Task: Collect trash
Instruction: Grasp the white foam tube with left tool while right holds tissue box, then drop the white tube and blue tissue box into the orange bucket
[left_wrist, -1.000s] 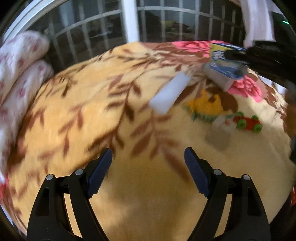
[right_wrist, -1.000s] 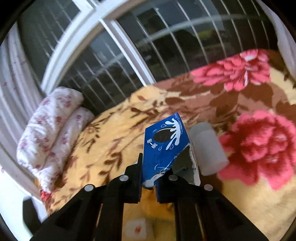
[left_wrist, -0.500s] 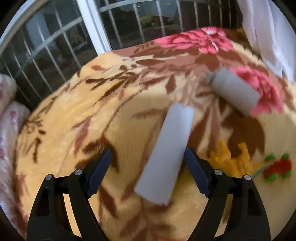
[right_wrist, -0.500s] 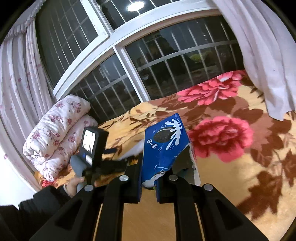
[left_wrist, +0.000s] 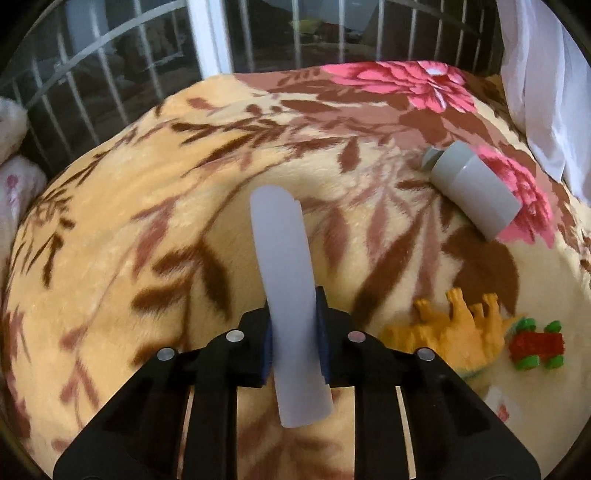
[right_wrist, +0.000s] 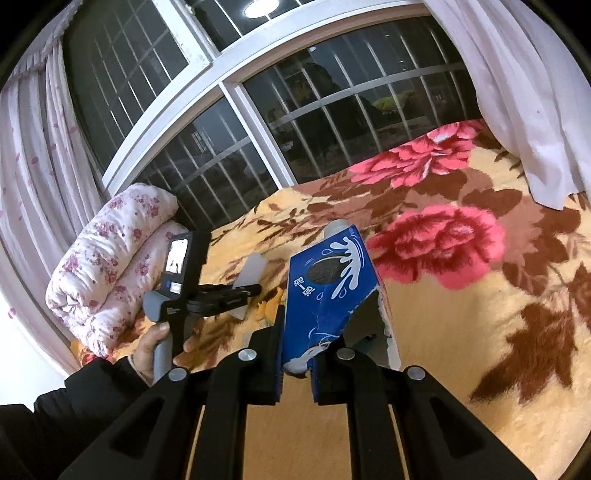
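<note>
- Since half a second ago the left gripper (left_wrist: 293, 332) has gone from wide open around the white tube (left_wrist: 284, 288) to clamped on it; the tube now rides lifted off the blanket (left_wrist: 110, 229), gripped near its lower third, its long end pointing far.
- Right gripper (right_wrist: 297, 363) pinched tight on the torn blue carton (right_wrist: 328, 288), held up over the near blanket, same as before.
- Grey bottle (left_wrist: 471, 188) lies on its side, far right, on the pink flower print, well apart from both grippers. Looks like the next piece of trash.
- Orange toy animal (left_wrist: 454, 332) and red-green toy car (left_wrist: 537, 345) sit near right, just beside each other; probably not trash.
- Risks: grip is off-centre, so the tube could pivot or slip on a fast swing. Both grippers are full, so the bottle can't go until something is dropped off.
</note>
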